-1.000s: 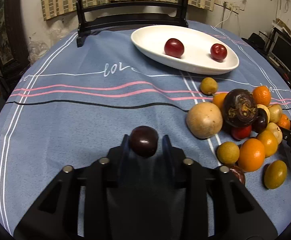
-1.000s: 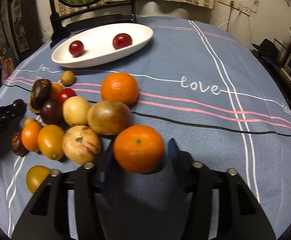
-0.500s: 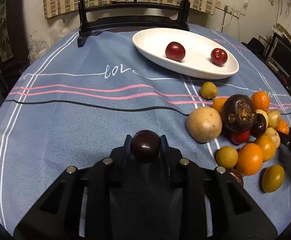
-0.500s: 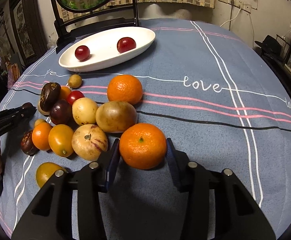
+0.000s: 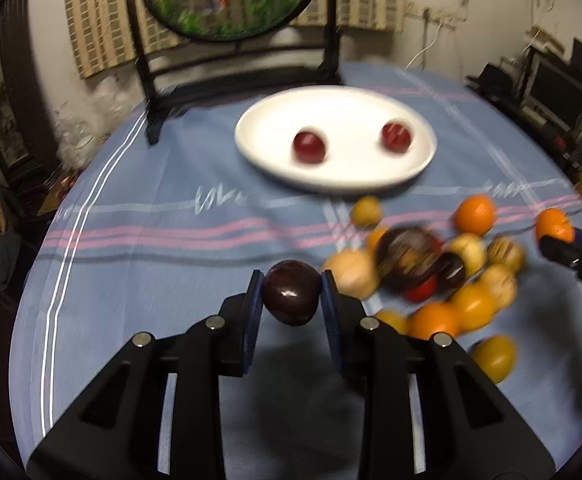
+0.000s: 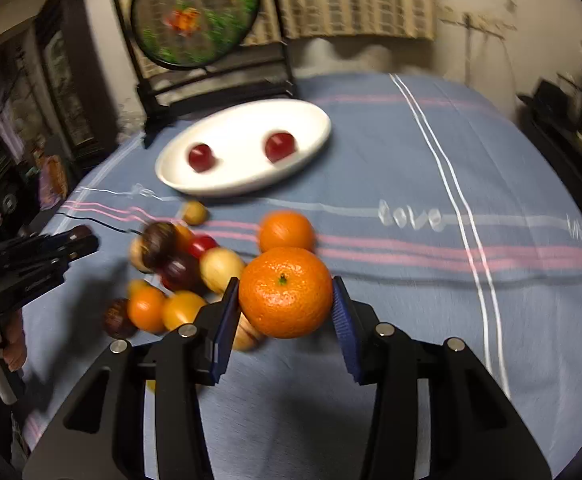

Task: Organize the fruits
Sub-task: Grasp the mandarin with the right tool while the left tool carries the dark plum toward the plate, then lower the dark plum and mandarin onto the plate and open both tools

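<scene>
My left gripper [image 5: 291,294] is shut on a dark purple plum [image 5: 291,292] and holds it above the blue cloth. My right gripper [image 6: 285,300] is shut on a large orange [image 6: 285,292], lifted off the table. A white oval plate [image 5: 351,168] at the back holds two red plums [image 5: 309,147]; it also shows in the right wrist view [image 6: 227,184]. A pile of mixed fruit [image 5: 431,280] lies on the cloth right of my left gripper, and left of my right gripper [image 6: 179,268].
A round framed fish picture on a black stand [image 5: 231,0] sits behind the plate. The table is round, covered with a blue striped cloth [image 6: 451,200]. Dark furniture and equipment [image 5: 551,88] stand beyond the right edge.
Both grippers have risen and tilted up, showing more of the room. The right gripper closed on the orange and lifted it off the cloth. The left still holds its plum.
</scene>
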Action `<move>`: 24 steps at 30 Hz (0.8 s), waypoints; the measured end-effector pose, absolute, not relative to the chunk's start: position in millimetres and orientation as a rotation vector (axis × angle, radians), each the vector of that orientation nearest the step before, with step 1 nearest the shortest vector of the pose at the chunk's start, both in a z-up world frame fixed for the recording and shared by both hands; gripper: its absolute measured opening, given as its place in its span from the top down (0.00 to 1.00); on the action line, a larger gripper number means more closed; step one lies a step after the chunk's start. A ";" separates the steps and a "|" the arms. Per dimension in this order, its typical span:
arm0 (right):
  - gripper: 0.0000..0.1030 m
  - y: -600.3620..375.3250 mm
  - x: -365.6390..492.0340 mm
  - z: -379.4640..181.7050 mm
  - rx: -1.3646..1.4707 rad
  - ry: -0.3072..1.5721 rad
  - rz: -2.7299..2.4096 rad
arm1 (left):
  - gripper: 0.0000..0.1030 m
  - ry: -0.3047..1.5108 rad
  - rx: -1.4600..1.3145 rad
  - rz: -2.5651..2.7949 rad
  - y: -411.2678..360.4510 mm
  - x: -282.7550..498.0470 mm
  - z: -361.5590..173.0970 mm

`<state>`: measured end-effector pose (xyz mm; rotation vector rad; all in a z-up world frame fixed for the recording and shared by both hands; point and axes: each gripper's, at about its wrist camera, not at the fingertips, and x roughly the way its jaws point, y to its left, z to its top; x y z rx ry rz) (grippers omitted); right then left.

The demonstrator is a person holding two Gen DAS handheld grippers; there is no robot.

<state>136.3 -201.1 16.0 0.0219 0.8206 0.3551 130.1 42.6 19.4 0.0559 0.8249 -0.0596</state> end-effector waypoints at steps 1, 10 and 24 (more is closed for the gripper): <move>0.56 -197.8 138.4 24.0 0.009 0.808 0.368 | 0.72 0.817 0.046 -0.073 40.5 133.4 26.8; 0.56 -138.9 218.5 58.5 -0.089 0.776 0.482 | 0.72 0.835 -0.002 -0.086 29.9 232.6 43.7; 0.54 -77.8 317.0 -12.6 -0.196 0.987 0.429 | 0.58 0.918 -0.021 0.054 46.1 330.4 7.5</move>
